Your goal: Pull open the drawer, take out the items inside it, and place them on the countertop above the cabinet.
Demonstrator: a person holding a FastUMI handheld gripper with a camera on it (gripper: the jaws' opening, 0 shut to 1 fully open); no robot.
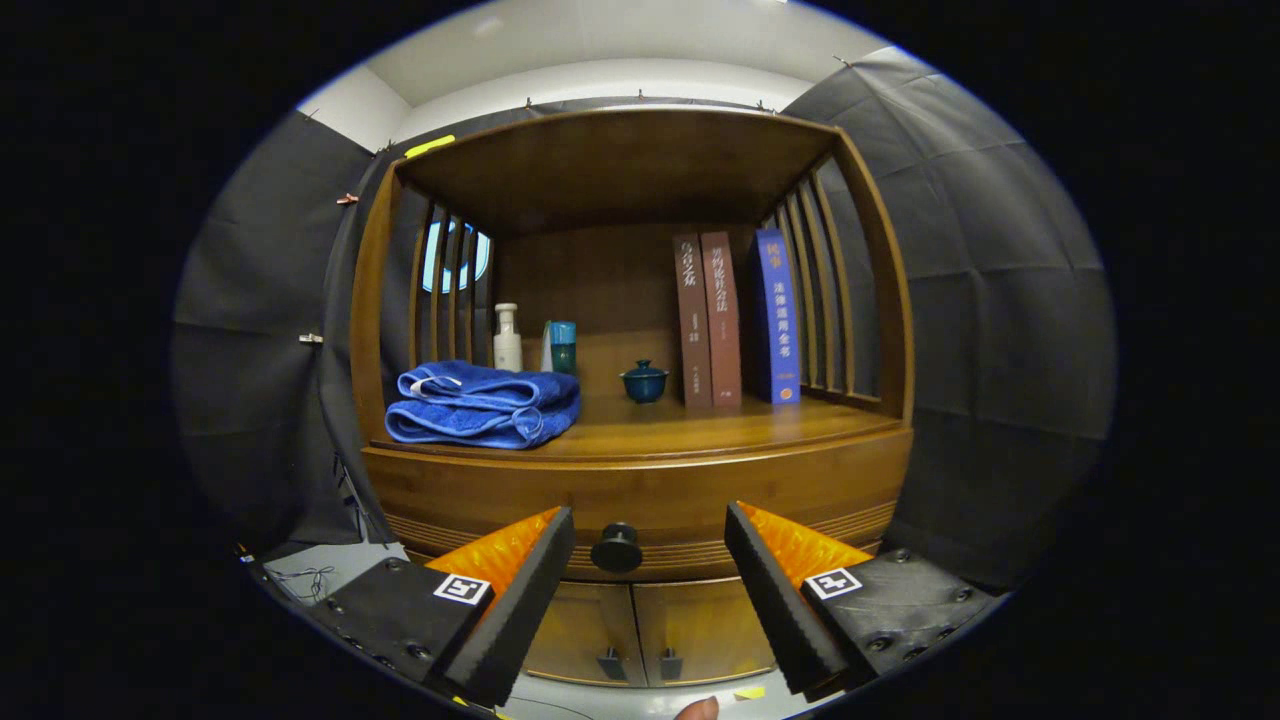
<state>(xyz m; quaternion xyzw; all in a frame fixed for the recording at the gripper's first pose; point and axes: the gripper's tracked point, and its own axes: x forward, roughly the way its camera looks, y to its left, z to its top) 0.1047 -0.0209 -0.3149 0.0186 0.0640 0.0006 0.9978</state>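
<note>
Drawer: the curved brown wooden drawer front (640, 500) sits shut, flush under the front edge of the wooden countertop (700, 425) of the cabinet; its contents are hidden.
Handle: one small round dark knob (616, 548) at the middle of the drawer front, just ahead of the tongs and between their two fingers.
Tongs: the tongs (650, 560) stand wide apart, holding nothing, one finger on either side of the knob and not touching it.
Handling: the knob looks hard, smooth and small, so likely slippery; I judge the grip should close squarely on its sides and the pull run straight outward. The drawer looks stiff solid wood, probably with some weight and drag.
Count on countertop: one folded blue terry towel (485, 403) near the front left corner; one white pump bottle (507, 340) and one teal cup (562, 346) behind it; one small dark teal lidded bowl (645, 382) mid-back; three upright books, two brown hardbacks (708, 320) and one blue hardback (778, 315), at the back right.
Free space: the front right part of the countertop is bare, a fair landing spot.
Below: two wooden cabinet doors (640, 630) with small dark pulls, shut.
</note>
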